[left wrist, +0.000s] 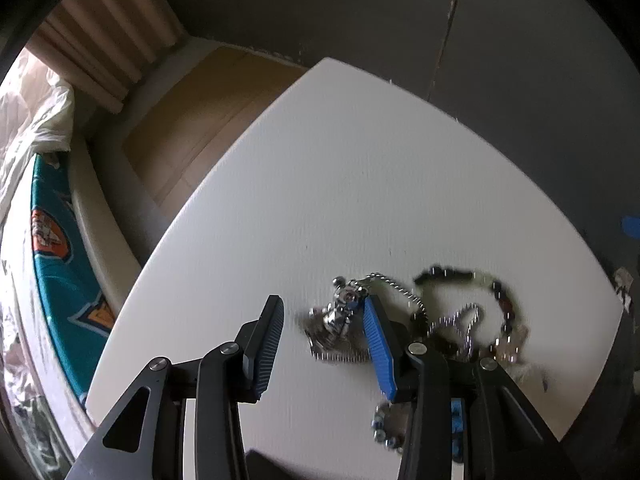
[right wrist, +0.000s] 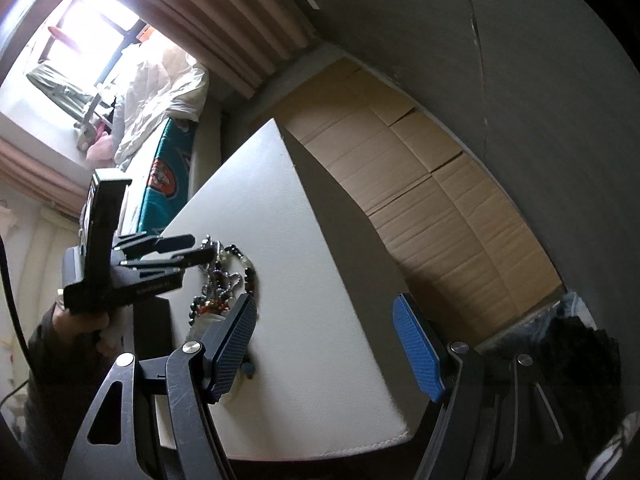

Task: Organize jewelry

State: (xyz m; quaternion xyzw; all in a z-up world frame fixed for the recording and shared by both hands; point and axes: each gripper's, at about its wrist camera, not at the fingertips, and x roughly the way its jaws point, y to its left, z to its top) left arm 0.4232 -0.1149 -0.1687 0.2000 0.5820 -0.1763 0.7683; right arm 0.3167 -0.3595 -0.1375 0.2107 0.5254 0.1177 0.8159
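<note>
Blue ribbed pads of the left hand-held gripper sit nearest the lens, spread wide with nothing between them pinched. Left pad hovers over bare white worktop. Right pad lies just beside, perhaps touching, a silver pendant cluster that sits inside the gap, close against that pad.

Further right, past the right pad: a silver ball chain loops across the worktop, tangled with a dark beaded bracelet. A second short beaded piece shows below the right finger, partly hidden. Frame is motion-blurred; exact links cannot be resolved.

Right wrist view, left to right: the left hand-held gripper reaches over the jewelry pile; the right hand-held gripper is also spread wide, empty, its left pad near the pile's near edge and its right pad over the worktop's edge.

Judgement on the step: isolating the pendant from the tangle.
- Centre the pendant between the pads before closing; it currently sits off to the right side.
- Close on the solid pendant body, not the chain, which would likely slip.
- Lift slowly; the chain appears to run into the tangle and may drag the bracelet along.
- Right hand-held gripper could pin the pile while the left draws away.
</note>
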